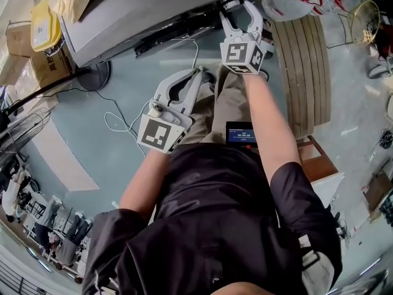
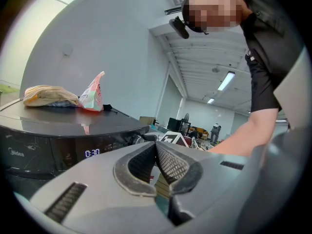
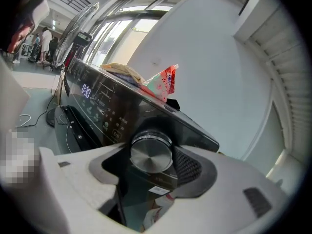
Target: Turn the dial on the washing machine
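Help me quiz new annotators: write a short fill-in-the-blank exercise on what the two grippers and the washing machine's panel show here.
1. The right gripper is clamped on the washing machine's round silver ____.
2. The lit display on the front panel reads ____.
3. On the left gripper, the jaws are ____, with nothing between them.

Missing words: dial; 0:30; shut.

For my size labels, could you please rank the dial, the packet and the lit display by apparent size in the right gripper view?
1. dial, though nearest the camera
2. packet, only slightly smaller
3. lit display, clearly smallest
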A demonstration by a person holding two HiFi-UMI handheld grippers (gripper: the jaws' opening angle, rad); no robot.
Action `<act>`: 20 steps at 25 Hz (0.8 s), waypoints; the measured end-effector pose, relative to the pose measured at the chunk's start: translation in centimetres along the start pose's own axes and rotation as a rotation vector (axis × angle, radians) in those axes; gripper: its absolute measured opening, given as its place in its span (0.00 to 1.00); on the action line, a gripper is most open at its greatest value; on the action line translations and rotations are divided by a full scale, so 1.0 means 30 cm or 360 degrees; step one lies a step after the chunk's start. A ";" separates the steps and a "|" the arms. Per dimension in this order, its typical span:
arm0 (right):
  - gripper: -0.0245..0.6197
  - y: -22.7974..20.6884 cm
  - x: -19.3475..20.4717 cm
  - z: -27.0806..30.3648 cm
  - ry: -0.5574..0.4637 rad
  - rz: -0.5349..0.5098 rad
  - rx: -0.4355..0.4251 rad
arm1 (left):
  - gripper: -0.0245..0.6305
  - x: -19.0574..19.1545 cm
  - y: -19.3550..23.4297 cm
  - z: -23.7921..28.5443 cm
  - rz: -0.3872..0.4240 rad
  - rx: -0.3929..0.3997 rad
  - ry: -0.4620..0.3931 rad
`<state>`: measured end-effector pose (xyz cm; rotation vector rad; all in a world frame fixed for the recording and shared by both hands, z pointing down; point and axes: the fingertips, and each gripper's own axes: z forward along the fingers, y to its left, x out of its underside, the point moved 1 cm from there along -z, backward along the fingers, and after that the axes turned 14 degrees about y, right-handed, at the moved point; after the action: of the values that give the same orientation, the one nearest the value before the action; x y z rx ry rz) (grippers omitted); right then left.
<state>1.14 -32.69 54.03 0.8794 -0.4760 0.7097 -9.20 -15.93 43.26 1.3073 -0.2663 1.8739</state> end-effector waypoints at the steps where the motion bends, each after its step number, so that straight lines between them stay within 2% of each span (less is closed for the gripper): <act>1: 0.47 0.002 0.000 0.001 0.0002 -0.0026 0.0016 | 0.03 0.004 0.002 -0.007 -0.0003 -0.0004 0.0001; 7: 0.47 0.010 -0.002 0.003 -0.0002 -0.0107 0.0050 | 0.03 0.024 0.021 -0.042 -0.0004 -0.0023 0.0005; 10: 0.47 0.006 0.001 -0.001 -0.0019 -0.0041 0.0019 | 0.03 0.021 0.021 -0.045 -0.0009 -0.0032 -0.0005; 12: 0.47 0.006 -0.007 -0.005 -0.0036 0.0063 -0.0059 | 0.03 0.014 0.020 -0.041 -0.0003 -0.0029 -0.0012; 14: 0.48 0.005 -0.017 -0.017 -0.0091 0.0219 -0.0176 | 0.03 0.008 0.016 -0.033 0.0004 -0.0019 -0.0015; 16: 0.48 -0.002 -0.021 -0.034 -0.0201 0.0442 -0.0304 | 0.03 0.004 0.010 -0.023 0.0004 -0.0004 -0.0018; 18: 0.49 -0.018 -0.006 -0.049 -0.0265 0.0796 -0.0467 | 0.03 -0.001 0.003 -0.012 0.0003 0.0013 -0.0022; 20: 0.50 -0.038 0.034 -0.048 -0.0245 0.1207 -0.0629 | 0.03 -0.009 -0.006 0.000 0.0001 0.0028 -0.0026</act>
<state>2.79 -31.64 53.28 0.3603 -1.0742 1.1870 -9.03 -15.95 42.99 1.3350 -0.2594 1.8710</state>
